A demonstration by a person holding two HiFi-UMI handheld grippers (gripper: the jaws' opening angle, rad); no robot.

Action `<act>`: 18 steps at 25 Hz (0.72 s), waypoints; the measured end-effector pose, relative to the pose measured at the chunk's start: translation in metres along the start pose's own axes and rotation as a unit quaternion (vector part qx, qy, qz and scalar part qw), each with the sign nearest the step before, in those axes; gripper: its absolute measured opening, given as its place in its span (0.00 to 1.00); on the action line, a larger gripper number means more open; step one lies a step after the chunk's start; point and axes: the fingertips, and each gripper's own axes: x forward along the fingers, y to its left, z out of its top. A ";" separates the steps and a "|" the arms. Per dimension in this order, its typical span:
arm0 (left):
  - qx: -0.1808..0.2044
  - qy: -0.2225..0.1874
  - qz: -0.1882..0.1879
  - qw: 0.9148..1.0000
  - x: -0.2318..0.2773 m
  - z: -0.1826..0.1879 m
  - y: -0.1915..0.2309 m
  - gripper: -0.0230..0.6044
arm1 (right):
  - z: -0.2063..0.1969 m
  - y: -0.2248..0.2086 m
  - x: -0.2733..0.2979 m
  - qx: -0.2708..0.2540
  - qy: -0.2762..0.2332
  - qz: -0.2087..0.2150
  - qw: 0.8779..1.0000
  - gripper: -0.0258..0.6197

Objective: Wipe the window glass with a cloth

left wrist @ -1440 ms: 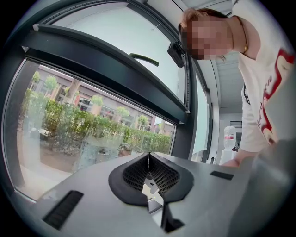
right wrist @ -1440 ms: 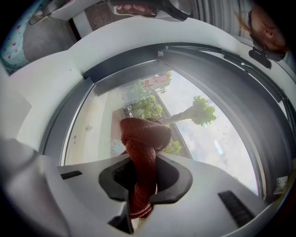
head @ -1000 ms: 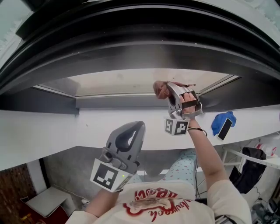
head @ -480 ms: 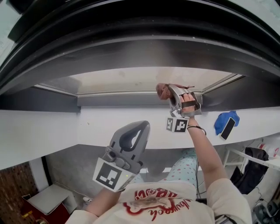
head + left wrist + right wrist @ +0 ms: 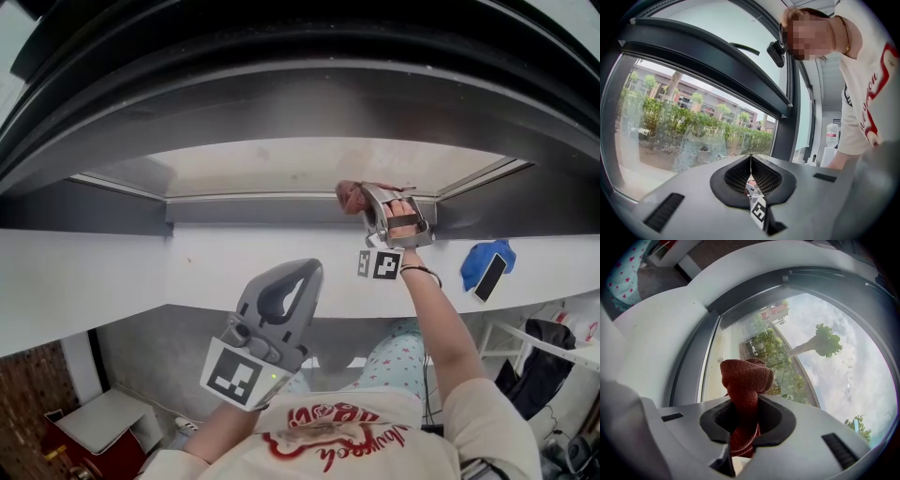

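right claw (image 5: 746,405) clamps cloth (image 5: 745,376) at glass (image 5: 820,376) | blue object (image 5: 478,255) on sill (image 5: 112,272)

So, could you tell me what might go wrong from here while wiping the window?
The cloth is bunched into a small wad in the right gripper, so it may wipe only a narrow strip of glass. It sits close to the frame, where the hard jaws could knock or the cloth snag.

Rust-red cloth (image 5: 743,380); dark grey window frame (image 5: 281,103); blue rag (image 5: 480,258).
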 end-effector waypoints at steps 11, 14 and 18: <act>0.001 0.008 0.011 1.000 -0.001 -0.014 0.000 0.07 | -0.010 0.034 0.014 0.025 0.012 0.025 0.999 0.14; 0.004 0.012 0.010 1.000 -0.001 -0.016 -0.002 0.07 | -0.010 0.041 0.017 0.027 0.016 0.029 0.999 0.14; 0.012 0.013 0.010 1.000 -0.002 -0.014 -0.004 0.07 | -0.013 0.051 0.021 0.022 0.022 0.039 0.999 0.14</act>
